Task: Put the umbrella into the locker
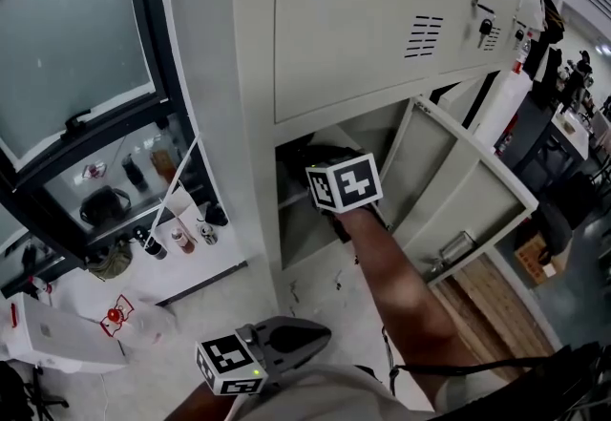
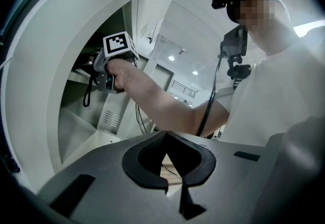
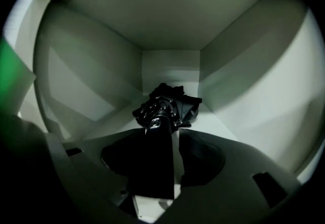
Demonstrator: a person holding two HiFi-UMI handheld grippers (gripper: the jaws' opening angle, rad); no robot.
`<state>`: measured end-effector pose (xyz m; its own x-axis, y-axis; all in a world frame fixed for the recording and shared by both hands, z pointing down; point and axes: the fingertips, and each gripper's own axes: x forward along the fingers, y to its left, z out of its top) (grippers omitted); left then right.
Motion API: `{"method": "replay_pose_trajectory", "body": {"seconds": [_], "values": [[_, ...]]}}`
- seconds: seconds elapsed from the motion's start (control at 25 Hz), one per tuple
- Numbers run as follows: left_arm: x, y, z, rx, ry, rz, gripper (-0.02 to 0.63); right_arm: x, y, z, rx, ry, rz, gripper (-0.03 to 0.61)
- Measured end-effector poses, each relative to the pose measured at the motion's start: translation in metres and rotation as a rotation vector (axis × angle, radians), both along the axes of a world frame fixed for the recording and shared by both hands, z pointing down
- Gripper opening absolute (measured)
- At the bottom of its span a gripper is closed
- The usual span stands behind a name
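Inside the lower compartment of the locker [image 1: 253, 123], its door [image 1: 458, 190] swung wide, we see the folded black umbrella [image 3: 170, 106] lying on the compartment floor with its canopy toward the back wall. Our right hand-held gripper [image 3: 171, 141] has its jaws apart, the handle lying between them. Our left hand-held gripper [image 2: 172, 182] hangs outside the locker, jaws together and empty.
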<state>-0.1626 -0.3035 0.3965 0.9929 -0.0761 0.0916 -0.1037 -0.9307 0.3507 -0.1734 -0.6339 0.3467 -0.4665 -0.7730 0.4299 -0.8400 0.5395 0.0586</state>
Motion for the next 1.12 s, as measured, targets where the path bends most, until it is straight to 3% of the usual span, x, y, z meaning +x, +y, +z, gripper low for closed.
{"method": "replay_pose_trajectory", "body": {"seconds": [0.36, 0.92, 1.12], "values": [[0.03, 0.023, -0.003, 0.014, -0.009, -0.018, 0.009, 0.013, 0.038, -0.012, 0.031, -0.037, -0.057, 0.19], [0.13, 0.087, 0.001, 0.017, -0.011, -0.059, 0.009, 0.076, 0.155, -0.008, 0.089, -0.076, -0.174, 0.189], [0.16, 0.115, 0.005, 0.007, -0.011, -0.11, 0.011, 0.098, 0.209, 0.018, 0.06, -0.097, -0.241, 0.099]]}}
